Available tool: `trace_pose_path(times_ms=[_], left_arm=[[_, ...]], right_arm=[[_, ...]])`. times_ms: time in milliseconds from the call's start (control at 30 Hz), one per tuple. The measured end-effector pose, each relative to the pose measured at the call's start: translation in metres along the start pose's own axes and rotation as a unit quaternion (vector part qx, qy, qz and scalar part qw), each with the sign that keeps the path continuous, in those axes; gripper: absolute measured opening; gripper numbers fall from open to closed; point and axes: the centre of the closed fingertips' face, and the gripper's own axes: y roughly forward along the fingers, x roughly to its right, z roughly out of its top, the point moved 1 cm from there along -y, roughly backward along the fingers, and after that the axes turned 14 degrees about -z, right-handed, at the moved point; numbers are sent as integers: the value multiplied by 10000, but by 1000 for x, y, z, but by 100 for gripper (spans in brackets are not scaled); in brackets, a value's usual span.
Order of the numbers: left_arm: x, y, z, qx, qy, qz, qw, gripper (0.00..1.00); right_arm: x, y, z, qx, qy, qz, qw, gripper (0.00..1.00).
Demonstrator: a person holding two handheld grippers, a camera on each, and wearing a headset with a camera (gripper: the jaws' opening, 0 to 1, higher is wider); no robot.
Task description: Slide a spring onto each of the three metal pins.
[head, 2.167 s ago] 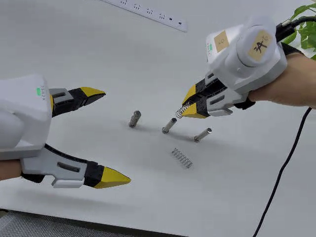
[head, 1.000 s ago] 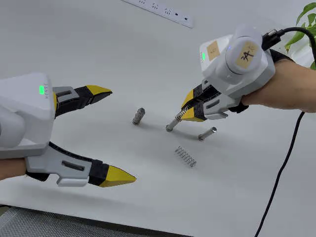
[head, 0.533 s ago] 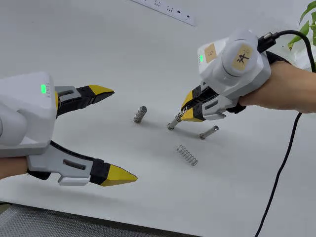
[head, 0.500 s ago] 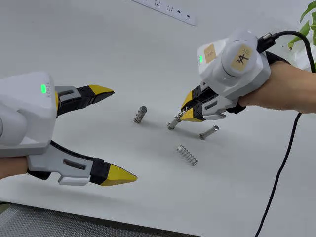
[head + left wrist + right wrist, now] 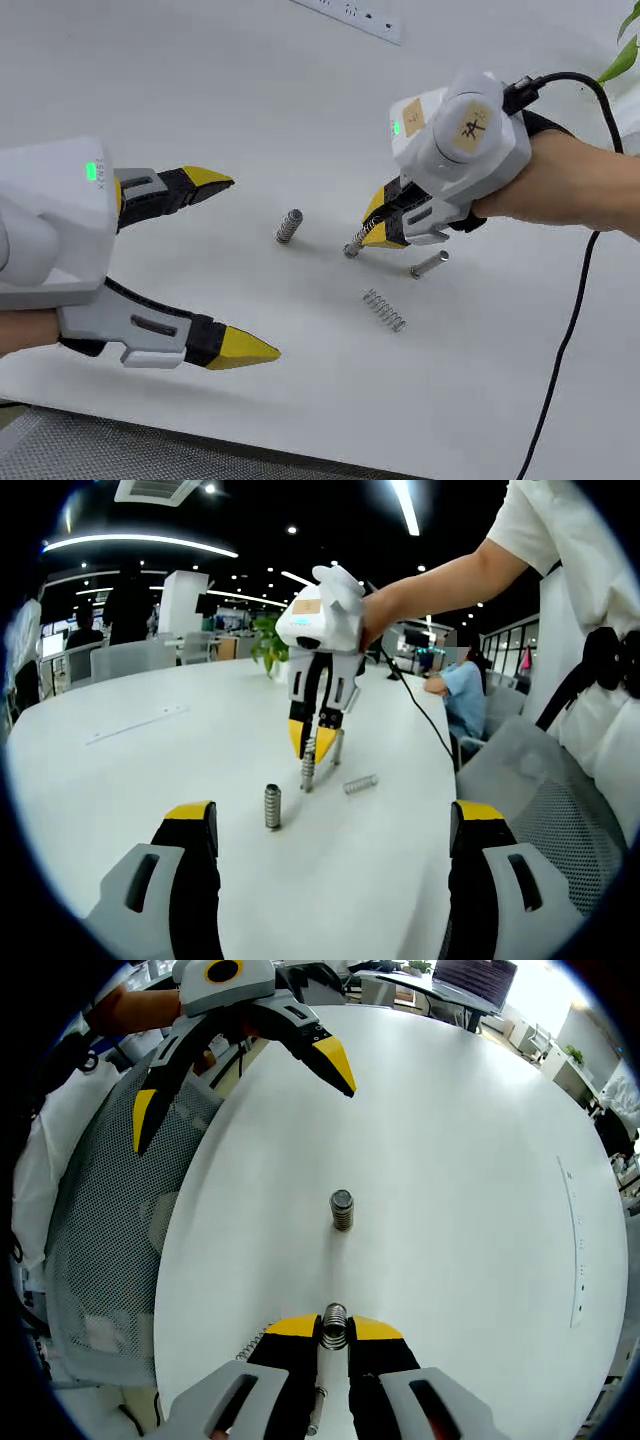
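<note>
Nearest, the left gripper (image 5: 250,268), white with yellow tips, holds its jaws wide apart and empty. Beyond it, a loose coiled steel spring (image 5: 384,310) lies on the smooth white tabletop (image 5: 200,80), near a bare metal pin (image 5: 429,264). The right gripper (image 5: 372,228), its tan sticker (image 5: 471,125) unreadable, pinches a second spring (image 5: 358,238) at the middle pin (image 5: 350,250). The left pin (image 5: 289,226) wears a spring.

The left gripper (image 5: 330,815) has its yellow-tipped jaws spread wide along the bottom edge. Just above centre, the right gripper (image 5: 311,742) points down, its jaws closed on an upright spring (image 5: 308,765) that reaches the white table (image 5: 150,770). At lower left of it stands a spring-covered pin (image 5: 272,806). A loose spring (image 5: 358,783) lies to the right.
</note>
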Motion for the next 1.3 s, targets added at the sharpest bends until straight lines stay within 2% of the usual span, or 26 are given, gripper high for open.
trace_pose_path(times_ms=[733, 1300], left_arm=[[1, 0, -2, 13, -47, 2, 10000, 94], [2, -1, -2, 8, -55, 3, 10000, 93]], right_arm=[[0, 18, -9, -87, -105, 39, 9999, 7], [-1, 20, -11, -95, -73, 56, 9999, 9]])
